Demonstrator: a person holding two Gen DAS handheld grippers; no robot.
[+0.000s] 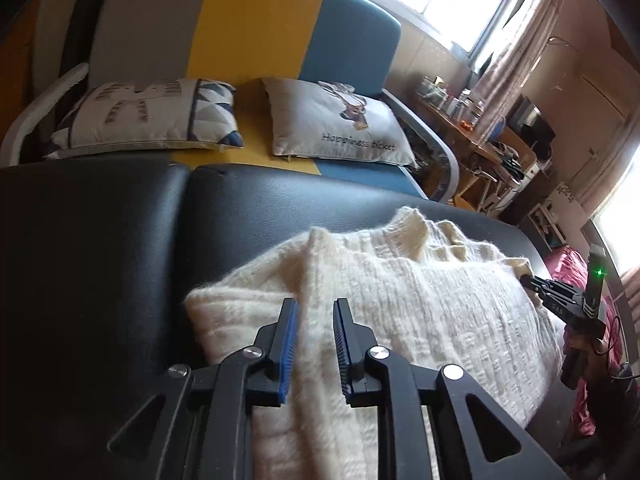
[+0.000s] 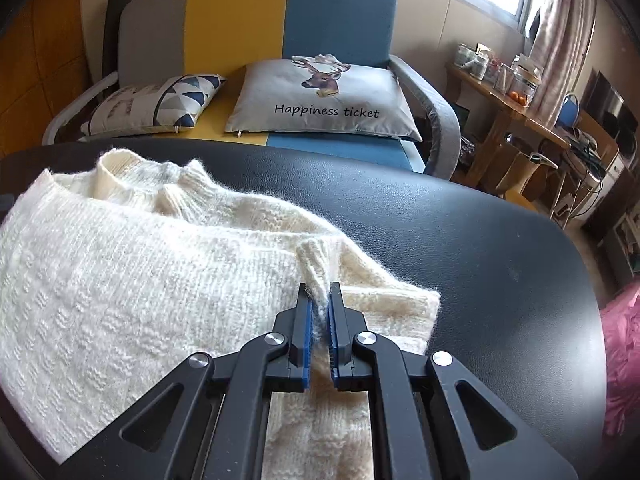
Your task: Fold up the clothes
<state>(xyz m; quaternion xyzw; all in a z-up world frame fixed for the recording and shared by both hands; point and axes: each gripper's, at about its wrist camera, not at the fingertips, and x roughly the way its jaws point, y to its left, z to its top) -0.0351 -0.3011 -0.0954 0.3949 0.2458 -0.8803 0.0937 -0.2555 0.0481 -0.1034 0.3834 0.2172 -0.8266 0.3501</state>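
Note:
A cream knit sweater lies partly folded on a black padded table, collar toward the sofa. My left gripper is open low over the sweater's left side, and a folded strip of knit runs between its fingers without being pinched. In the right wrist view my right gripper is shut on the sweater's ribbed cuff, which sticks up past the fingertips. The left wrist view shows the right gripper at the sweater's far right edge, held by a hand.
Behind the table stands a grey, yellow and blue sofa with a patterned pillow and a deer pillow. A cluttered wooden desk is at the right. Pink fabric lies beyond the table's right edge.

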